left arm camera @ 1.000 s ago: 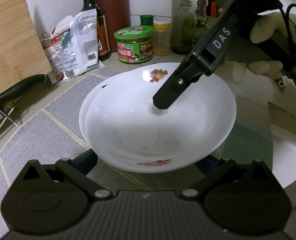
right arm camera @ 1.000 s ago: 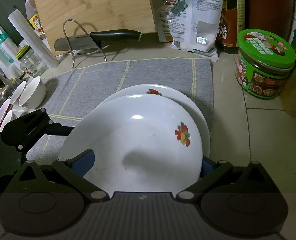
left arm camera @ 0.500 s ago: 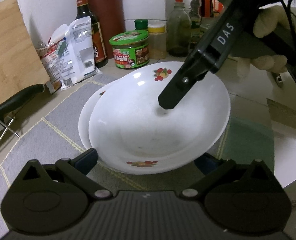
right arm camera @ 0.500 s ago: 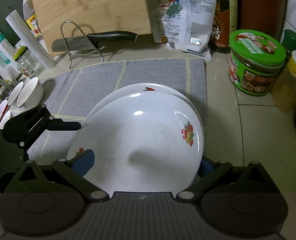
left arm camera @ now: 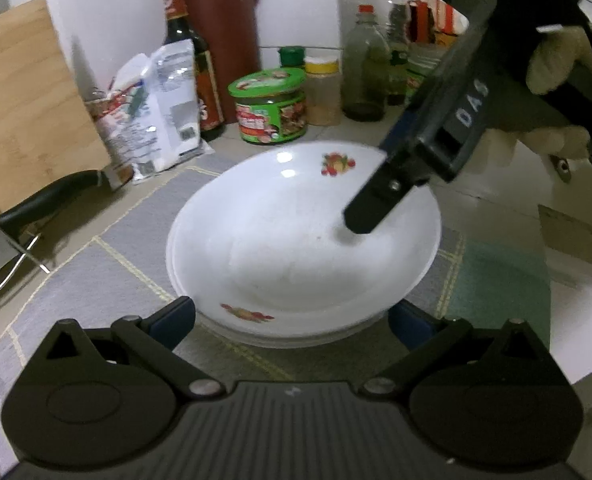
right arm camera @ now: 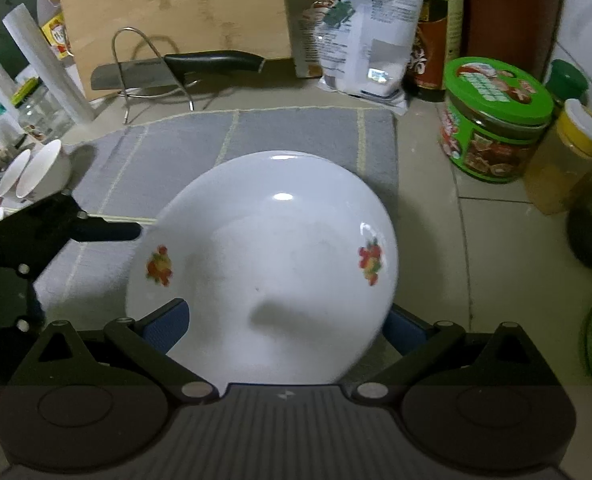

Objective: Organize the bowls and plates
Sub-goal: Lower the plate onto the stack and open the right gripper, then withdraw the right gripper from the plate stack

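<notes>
A white plate (left arm camera: 296, 240) with fruit prints lies stacked on a second white plate (left arm camera: 296, 338), whose rim shows under its near edge, on the grey mat (left arm camera: 108, 276). The top plate also shows in the right wrist view (right arm camera: 264, 256). My left gripper (left arm camera: 292, 324) is open, its fingers either side of the stack's near rim. My right gripper (right arm camera: 286, 332) is open and wide, its fingers astride the plate; one finger (left arm camera: 379, 204) hovers over the plate's right side. Several small white bowls (right arm camera: 36, 172) sit at the mat's left end.
A knife on a wire stand (right arm camera: 176, 72) and a wooden board (right arm camera: 168, 12) stand behind the mat. A white packet (right arm camera: 371, 36), sauce bottle (left arm camera: 188, 56), green-lidded jar (right arm camera: 495, 120) and yellow-capped jar (right arm camera: 567, 156) crowd the back right.
The top plate has come down from a tilt and slid left to sit squarely on the lower plate. Both grippers have drawn back slightly.
</notes>
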